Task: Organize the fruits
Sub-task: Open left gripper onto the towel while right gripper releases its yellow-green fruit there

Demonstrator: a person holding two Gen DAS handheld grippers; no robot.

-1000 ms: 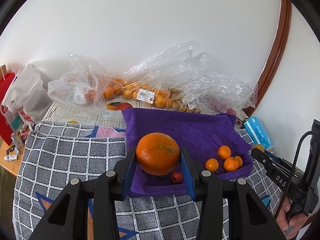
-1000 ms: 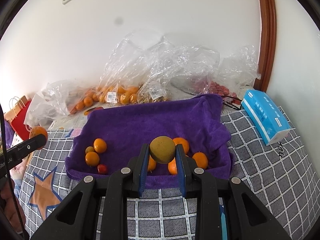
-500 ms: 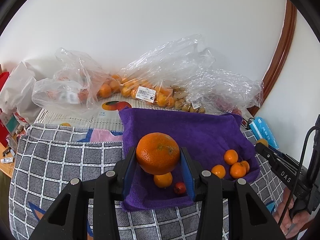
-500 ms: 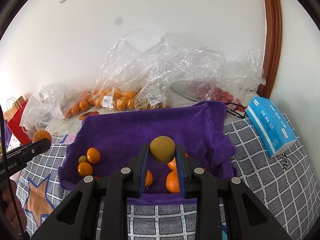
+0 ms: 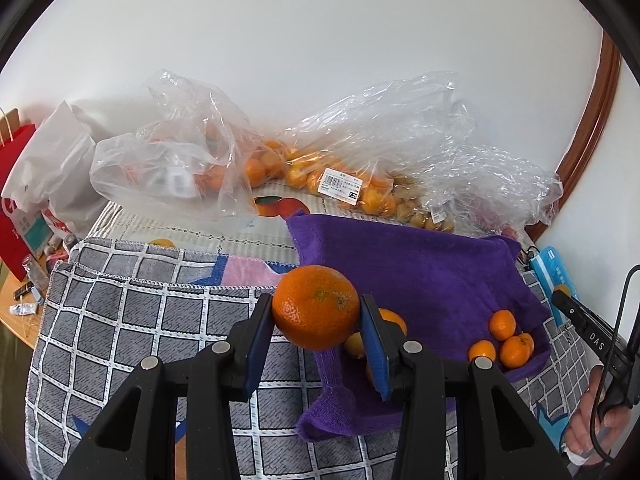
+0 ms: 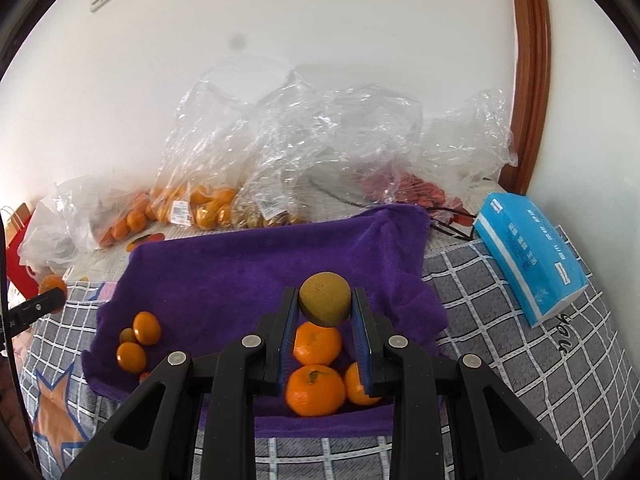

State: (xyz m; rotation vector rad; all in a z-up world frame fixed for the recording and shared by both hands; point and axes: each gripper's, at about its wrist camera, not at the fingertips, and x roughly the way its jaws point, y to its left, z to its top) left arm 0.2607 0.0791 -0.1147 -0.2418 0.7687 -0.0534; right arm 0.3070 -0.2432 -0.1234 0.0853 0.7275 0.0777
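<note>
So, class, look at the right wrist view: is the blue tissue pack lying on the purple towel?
No. The blue tissue pack lies on the checked blanket, beside the purple towel.

Both wrist cameras are sitting close behind their own jaws, looking forward and downward toward the wall. Both are sharing the purple towel (image 5: 420, 276) (image 6: 248, 276) and the plastic bags (image 5: 360, 152) (image 6: 280, 152) beyond the jaws. The right view is looking from farther right, taking in the blue tissue pack (image 6: 528, 252).
</note>
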